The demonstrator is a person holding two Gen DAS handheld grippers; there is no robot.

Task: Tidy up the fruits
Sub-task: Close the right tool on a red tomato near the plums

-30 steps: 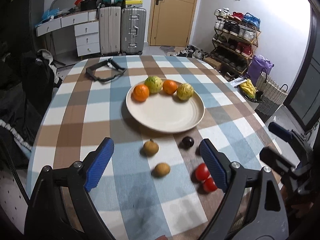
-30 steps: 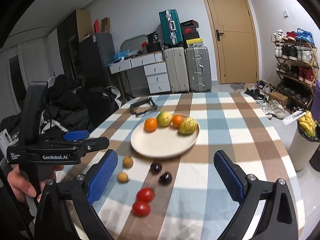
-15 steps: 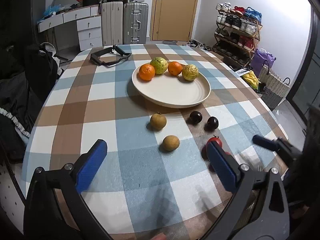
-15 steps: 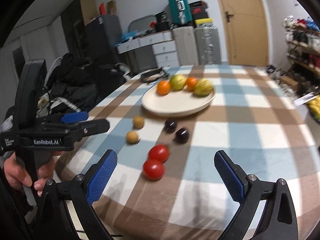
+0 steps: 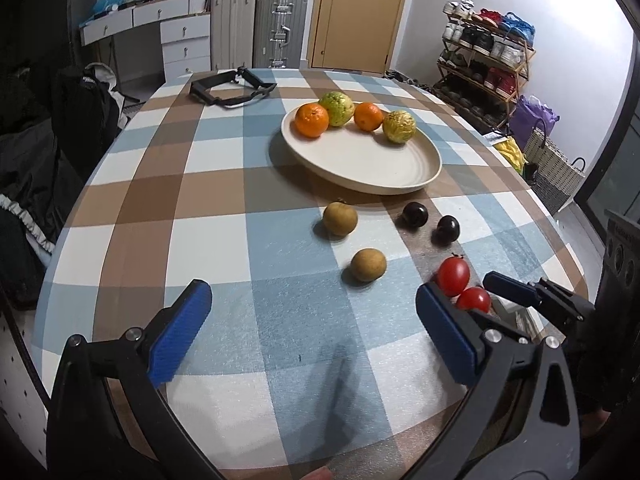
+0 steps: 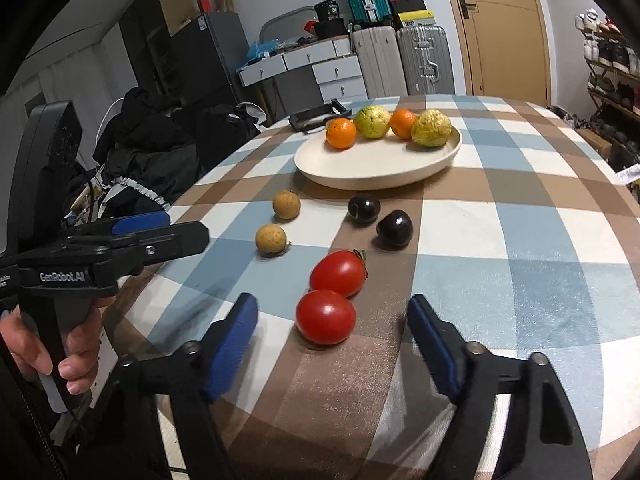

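Observation:
A cream plate (image 5: 400, 168) (image 6: 400, 168) holds two oranges and two green-yellow fruits along its far rim. In front of it lie two brown fruits (image 5: 340, 219) (image 6: 271, 239), two dark plums (image 5: 415, 215) (image 6: 394, 229) and two red tomatoes (image 5: 453, 277) (image 6: 325, 317). My right gripper (image 6: 332, 344) is open and low over the table, with the near tomato just ahead between its blue pads. My left gripper (image 5: 312, 332) is open and empty above the table's front, short of the near brown fruit.
A black strap (image 5: 232, 88) lies at the table's far end. The round table (image 5: 200, 200) has a checked cloth. Dark bags and clothes (image 5: 24, 168) sit left of it; a shoe rack (image 5: 488, 64) and basket stand right.
Both grippers have moved down and forward toward the loose fruits. My right gripper has narrowed somewhat and now frames the near tomato. No fruit has moved.

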